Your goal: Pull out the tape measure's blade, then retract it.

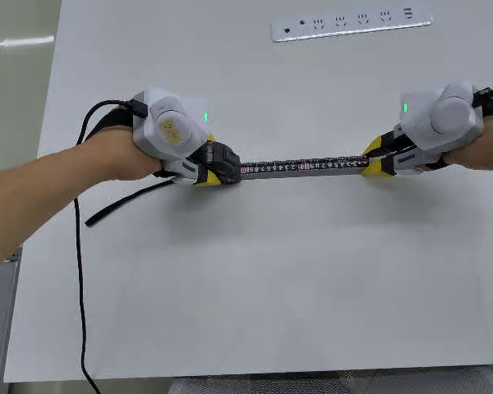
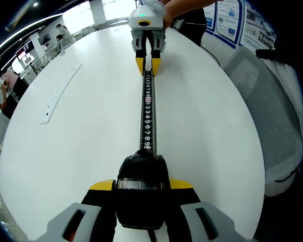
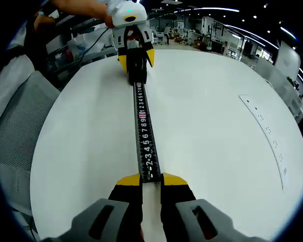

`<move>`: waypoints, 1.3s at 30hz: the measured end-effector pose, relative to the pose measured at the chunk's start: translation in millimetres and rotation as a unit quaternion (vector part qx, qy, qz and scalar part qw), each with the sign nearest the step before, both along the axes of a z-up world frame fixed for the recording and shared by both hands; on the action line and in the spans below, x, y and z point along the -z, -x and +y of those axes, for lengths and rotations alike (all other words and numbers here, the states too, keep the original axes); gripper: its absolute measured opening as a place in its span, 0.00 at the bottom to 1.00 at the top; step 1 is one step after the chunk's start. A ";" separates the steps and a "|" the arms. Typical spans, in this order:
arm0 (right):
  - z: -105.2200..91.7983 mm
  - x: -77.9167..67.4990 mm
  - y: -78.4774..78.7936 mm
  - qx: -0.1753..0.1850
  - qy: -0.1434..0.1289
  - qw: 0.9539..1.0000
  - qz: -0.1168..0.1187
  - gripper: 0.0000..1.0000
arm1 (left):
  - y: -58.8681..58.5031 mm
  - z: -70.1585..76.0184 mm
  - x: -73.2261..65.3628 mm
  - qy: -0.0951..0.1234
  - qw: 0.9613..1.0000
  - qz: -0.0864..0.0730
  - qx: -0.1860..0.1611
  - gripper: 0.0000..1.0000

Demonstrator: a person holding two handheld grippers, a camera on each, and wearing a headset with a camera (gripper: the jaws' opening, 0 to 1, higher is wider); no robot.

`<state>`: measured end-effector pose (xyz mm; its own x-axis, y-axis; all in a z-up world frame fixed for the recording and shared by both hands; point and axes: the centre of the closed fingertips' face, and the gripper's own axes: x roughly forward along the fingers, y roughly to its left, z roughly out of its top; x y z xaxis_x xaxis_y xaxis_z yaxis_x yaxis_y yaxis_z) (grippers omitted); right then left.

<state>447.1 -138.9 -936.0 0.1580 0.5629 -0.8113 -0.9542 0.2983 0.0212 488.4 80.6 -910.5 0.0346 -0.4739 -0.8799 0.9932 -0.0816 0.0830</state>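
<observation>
Two risks stand out, as I judge it: the dark numbered steel blade (image 1: 304,166), stretched straight over the table between the grippers, could slip from the right gripper (image 1: 376,160), whose yellow-tipped jaws are pinched together on its end, and whip back; or the black rounded tape measure case (image 2: 142,196), clamped between the jaws of the left gripper (image 1: 207,171), could twist loose; the smooth white tabletop (image 1: 255,279) carries a long white power strip (image 1: 351,22) near its far edge; a grey mesh chair (image 2: 272,101) stands beside it in a bright open workshop.
</observation>
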 end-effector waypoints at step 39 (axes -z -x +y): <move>-22.1 -2.2 2.9 -0.010 0.015 1.000 -0.001 0.13 | 0.2 -0.8 -0.7 0.003 1.000 -0.002 0.003 0.34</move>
<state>444.1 -161.1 -933.8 0.1483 0.5417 -0.8274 -0.9599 0.2799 0.0113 488.2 79.8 -909.7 0.0345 -0.4787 -0.8773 0.9924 -0.0873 0.0867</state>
